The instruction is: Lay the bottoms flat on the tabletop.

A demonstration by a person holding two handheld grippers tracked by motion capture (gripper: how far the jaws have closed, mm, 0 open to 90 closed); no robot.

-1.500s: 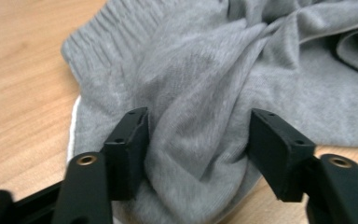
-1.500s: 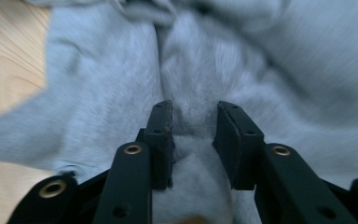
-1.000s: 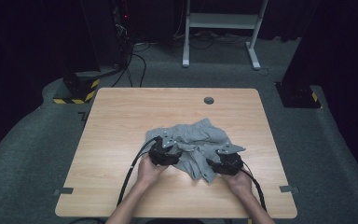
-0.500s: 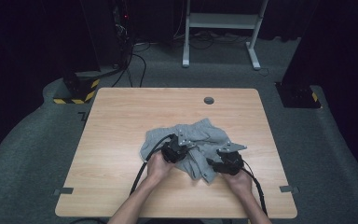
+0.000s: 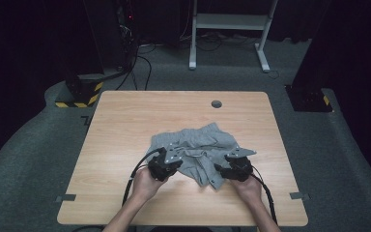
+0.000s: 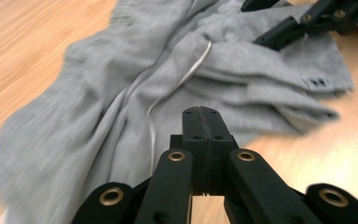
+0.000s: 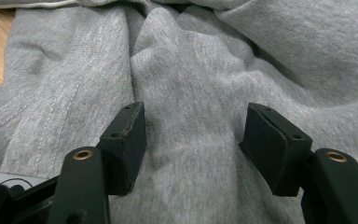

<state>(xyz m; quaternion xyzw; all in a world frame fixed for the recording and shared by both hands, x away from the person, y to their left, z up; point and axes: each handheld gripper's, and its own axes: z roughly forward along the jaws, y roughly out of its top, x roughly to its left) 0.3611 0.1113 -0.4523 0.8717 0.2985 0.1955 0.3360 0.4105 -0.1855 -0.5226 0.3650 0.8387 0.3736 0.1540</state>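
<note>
Grey cloth (image 5: 199, 147) lies crumpled on the table (image 5: 125, 121), between and ahead of your two grippers. Your left gripper (image 5: 168, 162) sits at the cloth's left edge, just above it. In the left gripper view its pads (image 6: 200, 126) meet flush. The jaws have just closed, and no fabric shows between them, so that gripper is closed on nothing. Ahead of its tip the cloth (image 6: 135, 88) spreads in folds, with a pale cord (image 6: 186, 74) running across it. Farther off, at upper right of that view, your other gripper rests at the cloth's far edge.

Your right gripper (image 5: 227, 166) sits at the cloth's right side, near its front corner. In the right gripper view its jaws stand wide apart. The pads (image 7: 127, 140) rest low over the fabric (image 7: 196, 93), with a raised fold between them. The pads do not press that fold, so the gripper is open. Bare wood shows at the upper left of that view.
</note>
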